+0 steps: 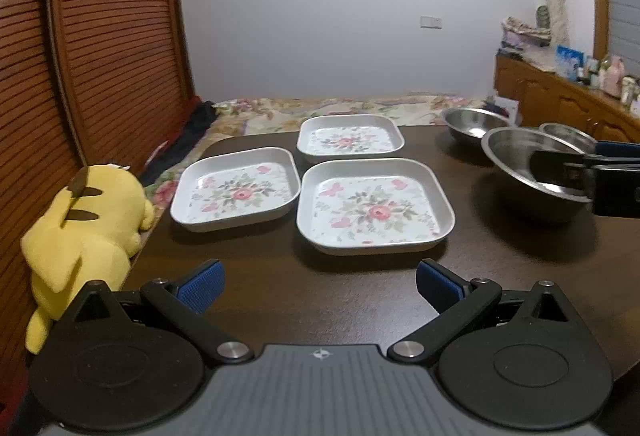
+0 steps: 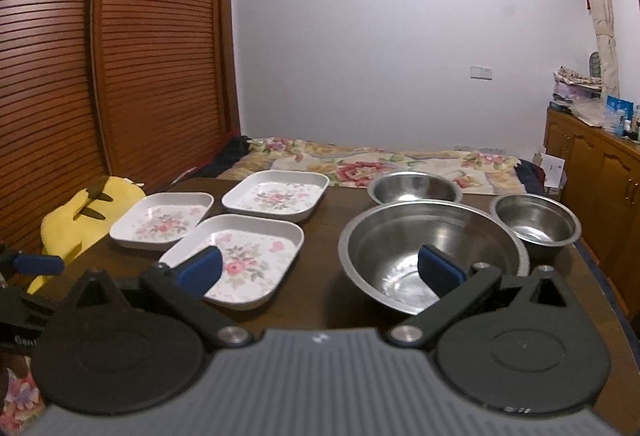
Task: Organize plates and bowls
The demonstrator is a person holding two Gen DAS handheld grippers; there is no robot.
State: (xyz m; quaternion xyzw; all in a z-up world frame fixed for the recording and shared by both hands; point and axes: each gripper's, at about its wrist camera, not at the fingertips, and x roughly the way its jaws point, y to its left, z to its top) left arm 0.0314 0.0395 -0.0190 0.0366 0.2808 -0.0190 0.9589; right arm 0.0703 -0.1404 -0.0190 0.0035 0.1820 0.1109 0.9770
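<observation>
**Plates to the left, bowls to the right**

Three plates lay on the tabletop point(image 1: 360, 296) ahead of the left hand-held gripper point(image 1: 320, 286): the near plate point(image 1: 374, 205) straight ahead, the left plate point(image 1: 236, 189) just beside it, the far plate point(image 1: 350, 133) behind. A plush toy point(image 1: 86, 228) lay at the tabletop's left edge. Ahead of the right hand-held gripper point(image 2: 320, 272) stood the large bowl point(image 2: 434, 254); the rear bowl point(image 2: 414, 187) stood behind it, the right bowl point(image 2: 536, 222) to its right. A bed point(image 2: 400, 161) lay beyond the tabletop, a cabinet point(image 2: 592, 163) to the right.
</observation>
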